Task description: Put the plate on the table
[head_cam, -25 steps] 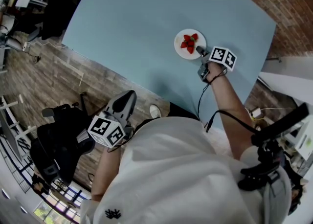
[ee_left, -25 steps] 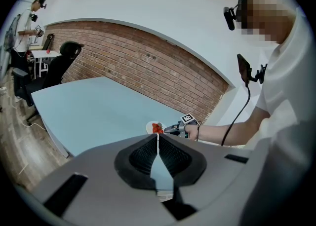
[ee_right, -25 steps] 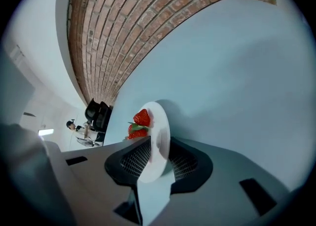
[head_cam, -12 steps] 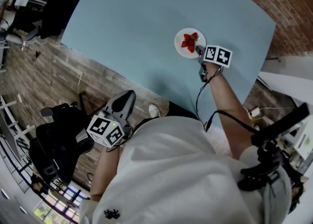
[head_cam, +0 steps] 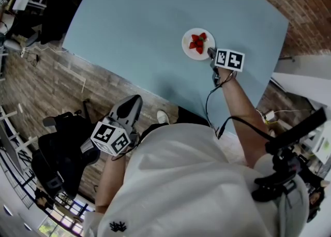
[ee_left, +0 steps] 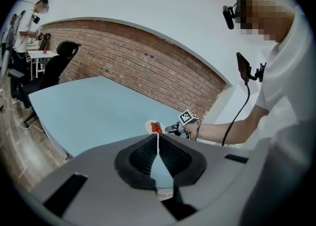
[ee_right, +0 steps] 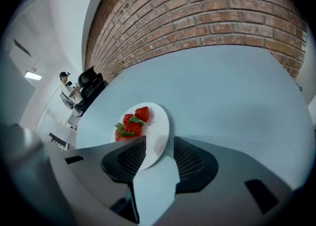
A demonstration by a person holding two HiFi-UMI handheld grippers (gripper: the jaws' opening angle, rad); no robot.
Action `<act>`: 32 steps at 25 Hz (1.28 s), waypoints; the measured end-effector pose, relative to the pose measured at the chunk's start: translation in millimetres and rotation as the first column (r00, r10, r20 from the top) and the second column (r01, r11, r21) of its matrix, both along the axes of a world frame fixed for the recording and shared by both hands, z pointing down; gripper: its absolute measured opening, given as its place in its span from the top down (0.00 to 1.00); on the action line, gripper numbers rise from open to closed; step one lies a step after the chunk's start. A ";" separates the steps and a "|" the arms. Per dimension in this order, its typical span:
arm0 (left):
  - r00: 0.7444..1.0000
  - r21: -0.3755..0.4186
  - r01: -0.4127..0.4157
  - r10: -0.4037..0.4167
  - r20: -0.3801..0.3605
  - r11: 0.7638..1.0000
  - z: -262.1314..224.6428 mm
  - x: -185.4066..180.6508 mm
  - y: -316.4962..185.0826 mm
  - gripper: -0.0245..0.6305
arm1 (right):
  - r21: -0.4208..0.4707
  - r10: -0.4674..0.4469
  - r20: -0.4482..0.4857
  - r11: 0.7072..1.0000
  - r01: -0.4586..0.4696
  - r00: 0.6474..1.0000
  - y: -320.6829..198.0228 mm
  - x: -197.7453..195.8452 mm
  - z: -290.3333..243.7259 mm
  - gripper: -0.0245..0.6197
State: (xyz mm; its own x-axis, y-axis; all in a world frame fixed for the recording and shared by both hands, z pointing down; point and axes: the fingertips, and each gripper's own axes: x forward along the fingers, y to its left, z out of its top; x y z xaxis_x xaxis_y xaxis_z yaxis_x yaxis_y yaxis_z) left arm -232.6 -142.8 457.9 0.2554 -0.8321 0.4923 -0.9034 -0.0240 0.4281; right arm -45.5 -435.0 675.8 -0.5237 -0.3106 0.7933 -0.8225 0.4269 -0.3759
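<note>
1. A white plate (ee_right: pixel 154 132) is seen lying flat on the light blue tabletop (head_cam: pixel 139 29), in its right half and nearer the edge at which the person stands than the far edge.
2. Three strawberries (ee_right: pixel 130 126) with green leaves are carried on the plate, gathered on its far-left part.
3. The right gripper (ee_right: pixel 159 147) is held at the plate's near rim. Its jaws have just been opening and now stand wide apart. The rim lies between them but is not pressed by either pad, so nothing is held.
4. The left gripper (ee_left: pixel 158 140) is held off the tabletop's near edge, above the wooden floor (head_cam: pixel 46 83). Its jaws are closed together with nothing between them.
5. The rest of the tabletop around the plate is bare.
6. A brick wall (ee_right: pixel 222 18) is seen beyond the far edge, and a black office chair (ee_left: pixel 63 55) with a person (ee_left: pixel 33 20) behind it past the far-left corner.
7. A black bag (head_cam: pixel 59 156) is seen on the floor beside the left gripper.
</note>
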 end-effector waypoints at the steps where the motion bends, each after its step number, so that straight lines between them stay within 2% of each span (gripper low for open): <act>1: 1.000 0.001 -0.004 0.004 0.001 1.000 -0.4 -0.3 -0.1 0.94 | 0.012 -0.001 0.001 1.000 0.001 1.000 0.7 1.4 -2.7 0.71; 7: 0.999 0.036 -0.046 0.047 -0.005 0.998 -2.2 0.6 8.7 0.94 | 0.080 -0.004 0.012 0.997 0.003 1.000 22.9 8.7 -25.8 0.71; 13: 0.990 0.087 -0.140 0.141 0.001 0.986 -9.0 13.1 23.8 0.94 | 0.180 -0.023 0.023 0.983 0.018 0.999 67.2 23.0 -71.8 0.71; 19: 0.975 0.143 -0.219 0.223 -0.007 0.965 -12.3 18.2 50.5 0.94 | 0.253 -0.033 0.020 0.967 0.027 0.999 136.3 42.8 -107.8 0.71; 23: 0.973 0.127 -0.229 0.232 -0.011 0.965 -7.9 14.4 85.3 0.94 | 0.287 -0.076 0.012 0.955 0.069 0.997 193.0 39.3 -123.9 0.71; 26: 0.970 0.119 -0.237 0.241 -0.017 0.964 -0.2 13.2 112.4 0.94 | 0.332 -0.136 -0.001 0.935 0.129 0.991 234.1 34.2 -138.5 0.72; 30: 0.962 0.116 -0.269 0.273 -0.019 0.956 11.2 19.5 139.2 0.94 | 0.399 -0.202 -0.009 0.897 0.189 0.979 286.1 34.3 -161.0 0.95; 32: 0.954 0.118 -0.296 0.299 0.000 0.948 13.2 22.8 146.7 0.94 | 0.426 -0.225 0.001 0.882 0.203 0.974 307.9 33.8 -171.2 0.95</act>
